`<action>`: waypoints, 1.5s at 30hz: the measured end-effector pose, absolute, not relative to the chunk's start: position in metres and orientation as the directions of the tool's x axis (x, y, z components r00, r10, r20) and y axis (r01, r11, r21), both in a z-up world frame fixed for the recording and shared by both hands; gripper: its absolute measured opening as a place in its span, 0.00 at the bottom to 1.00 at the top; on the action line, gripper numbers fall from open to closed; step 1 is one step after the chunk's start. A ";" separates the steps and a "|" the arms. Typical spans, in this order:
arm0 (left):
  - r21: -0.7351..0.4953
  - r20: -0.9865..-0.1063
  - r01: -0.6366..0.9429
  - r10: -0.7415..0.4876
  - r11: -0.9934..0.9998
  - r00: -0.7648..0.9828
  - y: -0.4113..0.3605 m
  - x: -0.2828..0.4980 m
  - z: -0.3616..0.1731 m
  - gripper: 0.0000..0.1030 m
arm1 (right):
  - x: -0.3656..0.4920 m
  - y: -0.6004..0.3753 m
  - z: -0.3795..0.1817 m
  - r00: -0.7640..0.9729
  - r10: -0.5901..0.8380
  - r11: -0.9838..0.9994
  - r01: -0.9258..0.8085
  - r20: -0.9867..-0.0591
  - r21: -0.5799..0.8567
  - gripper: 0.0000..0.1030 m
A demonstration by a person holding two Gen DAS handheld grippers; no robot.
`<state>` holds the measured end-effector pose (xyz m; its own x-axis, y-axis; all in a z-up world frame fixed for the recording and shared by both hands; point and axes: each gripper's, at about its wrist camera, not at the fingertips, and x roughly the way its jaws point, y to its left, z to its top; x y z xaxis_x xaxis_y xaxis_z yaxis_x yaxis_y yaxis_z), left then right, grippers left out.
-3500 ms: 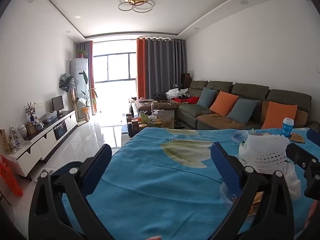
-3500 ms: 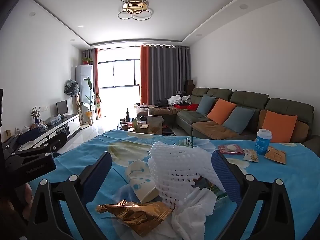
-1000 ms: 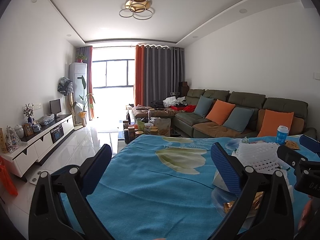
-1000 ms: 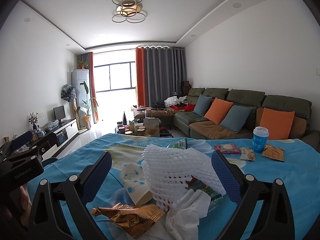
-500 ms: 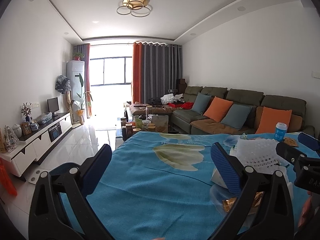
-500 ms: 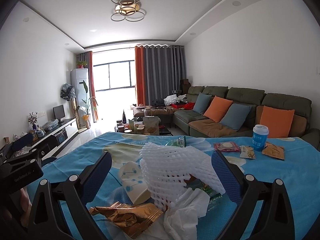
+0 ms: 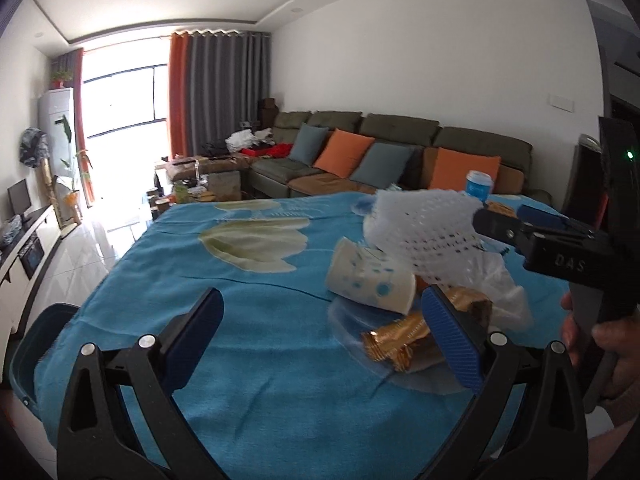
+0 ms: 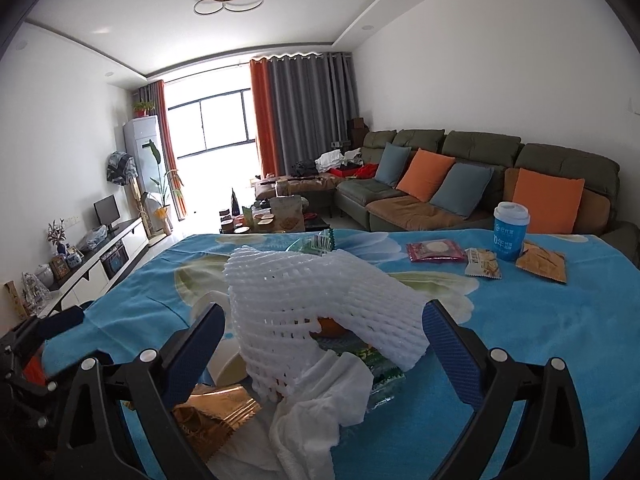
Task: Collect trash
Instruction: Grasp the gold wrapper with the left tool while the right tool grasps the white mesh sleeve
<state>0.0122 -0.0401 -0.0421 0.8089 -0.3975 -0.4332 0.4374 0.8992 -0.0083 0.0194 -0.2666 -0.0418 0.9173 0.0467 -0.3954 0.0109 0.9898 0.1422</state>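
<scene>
Landmark: white foam fruit net (image 8: 316,312), a soft tube of open mesh, on top of the trash pile on the blue flower-print tablecloth (image 8: 520,328)

Right gripper (image 8: 324,348): jaws wide apart, holding nothing, 1 blue pad on each side of the net, not touching it

Left gripper (image 7: 320,340): jaws wide apart, empty, left of the net; its right pad overlaps the gold foil wrapper (image 7: 396,340) in view, contact cannot be told

Below the net: crumpled white tissue (image 8: 320,404), gold wrapper, tipped white paper cup with blue dots (image 7: 370,282). Right of the net, well apart: blue lidded cup (image 8: 510,236), 3 flat snack packets

Handling judgement: net very light, springy, collapses under squeeze, not fragile. Grip across its bunched middle; thin edges could slip. Tissue limp, may lift with it. Foil stiff, slippery
</scene>
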 end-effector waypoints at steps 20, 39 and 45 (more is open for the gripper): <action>-0.163 -0.553 0.677 -0.635 0.718 0.540 -0.062 0.024 -0.078 0.24 | 0.043 -0.263 -0.050 0.855 0.263 0.952 -0.155 -0.447 0.262 0.11; -0.174 -0.437 0.532 -0.549 0.829 0.713 0.034 0.006 -0.036 0.13 | 0.042 -0.199 0.010 0.820 0.460 0.887 -0.404 -0.341 0.224 0.08; -0.154 -0.434 0.378 -0.406 0.913 0.804 0.091 0.001 -0.029 0.13 | 0.060 -0.138 0.017 0.733 0.584 0.812 -0.533 -0.350 0.238 0.08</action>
<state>0.0013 0.0909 -0.0289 0.8041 -0.4064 -0.4339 0.3780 0.9128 -0.1545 0.0602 -0.1377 0.0173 0.7329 0.5837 -0.3496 -0.5331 0.8119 0.2380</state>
